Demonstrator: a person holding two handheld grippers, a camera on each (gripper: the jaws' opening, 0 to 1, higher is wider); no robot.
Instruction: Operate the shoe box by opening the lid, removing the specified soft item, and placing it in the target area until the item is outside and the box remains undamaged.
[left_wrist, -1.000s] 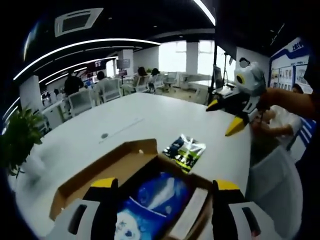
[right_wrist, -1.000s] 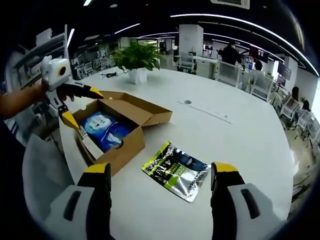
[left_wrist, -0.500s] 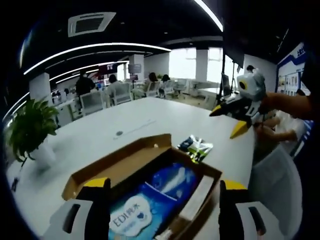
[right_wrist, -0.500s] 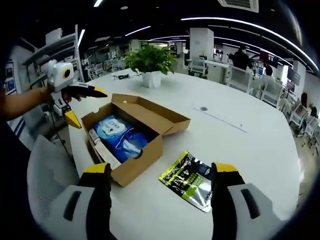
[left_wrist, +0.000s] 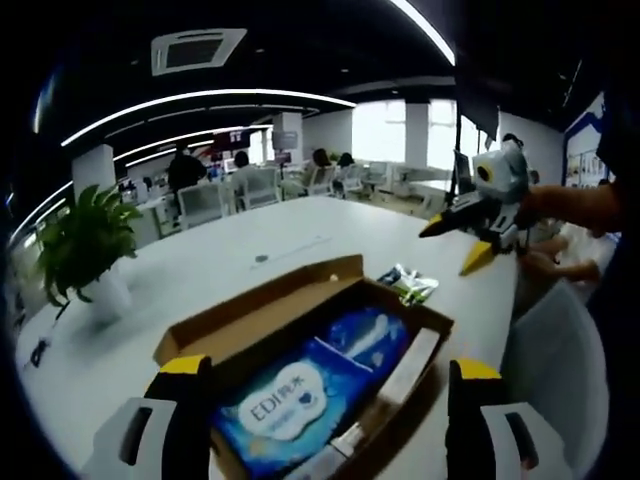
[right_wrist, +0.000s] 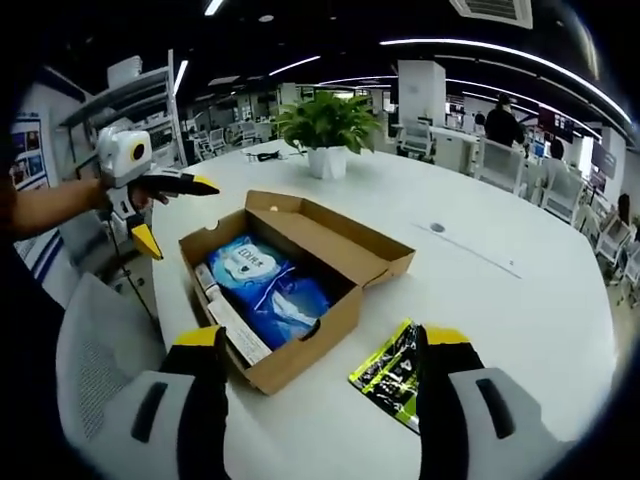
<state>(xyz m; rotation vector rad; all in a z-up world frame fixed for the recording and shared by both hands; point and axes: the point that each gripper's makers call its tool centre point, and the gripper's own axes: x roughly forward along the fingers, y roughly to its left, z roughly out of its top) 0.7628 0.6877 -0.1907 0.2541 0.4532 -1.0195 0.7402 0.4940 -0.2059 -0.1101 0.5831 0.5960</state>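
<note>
**Lid open, soft pack waiting inside the box**

In the right gripper view, going left to right: the left tongs (right_wrist: 170, 212) hang above the near-left end of the shoe box (right_wrist: 300, 355), yellow-tipped jaws spread and nothing between them. The box sits on the white table (right_wrist: 500, 300) with its lid (right_wrist: 350, 232) folded back on the far side. Inside lies the blue soft pack (right_wrist: 265, 290), flat and filling most of the box, with a narrow white carton (right_wrist: 235, 330) along its near side. Just right of the box, apart from it, a green and black foil pouch (right_wrist: 392, 372) lies on the table. The right tongs (right_wrist: 318, 400) frame the bottom of this view, jaws spread wide and empty. A potted plant (right_wrist: 328, 130) stands well behind the box.

In the left gripper view, the left tongs (left_wrist: 325, 415) sit low over the blue soft pack (left_wrist: 300, 395), jaws wide apart.

The opening step looks done; the removal is in hand. The next move likely calls for one pair of tongs to drop into the box and pinch an edge or a fold of the pack, lifting it straight up so the cardboard walls are not dragged or torn, then setting it on bare table. The pack should crumple easily, so a light pinch ought to do.
</note>
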